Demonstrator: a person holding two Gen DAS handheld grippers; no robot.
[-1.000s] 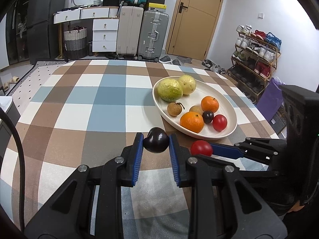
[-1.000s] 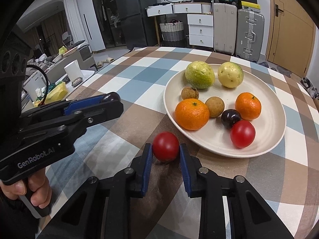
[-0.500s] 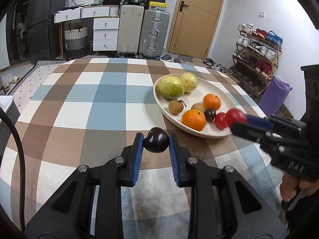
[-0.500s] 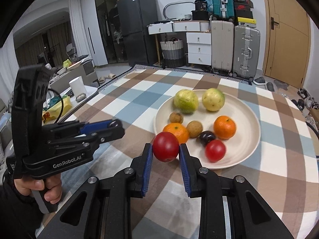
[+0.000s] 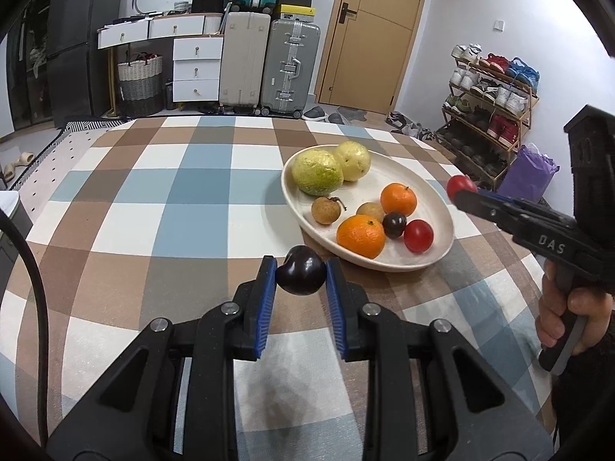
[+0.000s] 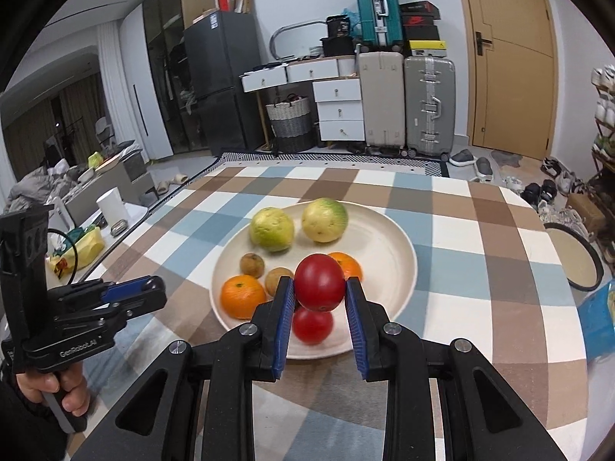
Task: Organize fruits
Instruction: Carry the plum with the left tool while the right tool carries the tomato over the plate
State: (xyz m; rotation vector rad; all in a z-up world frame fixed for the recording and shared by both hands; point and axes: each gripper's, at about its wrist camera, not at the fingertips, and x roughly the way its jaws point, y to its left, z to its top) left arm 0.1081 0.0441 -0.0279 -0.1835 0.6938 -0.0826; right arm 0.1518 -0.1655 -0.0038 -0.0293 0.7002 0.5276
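Left tool (image 5: 300,278) is closed on a dark plum (image 5: 301,275), pinched between its blue pads, held above the checkered desk (image 5: 153,207) just short of the near rim of the plate (image 5: 442,207). Right tool (image 6: 319,294) is clamped on a red tomato (image 6: 319,282), held over the near part of the plate, above a second tomato (image 6: 312,325) lying in it; from the left wrist view the right tool (image 5: 461,192) sits beyond the plate's right rim with the tomato (image 5: 459,185) at its tip.

In the plate: two green-yellow guavas (image 5: 317,171) at the far side, touching each other; a small brown longan (image 5: 326,210) in front of them; another brown one (image 5: 371,211) at the middle; an orange (image 5: 398,199) to the right of centre; a bigger orange (image 5: 360,238) at the near rim; a second dark plum (image 5: 394,224) between that orange and the lying tomato (image 5: 418,235).

The left tool (image 6: 150,288) also shows in the right wrist view, left of the plate; the plum is hidden there.
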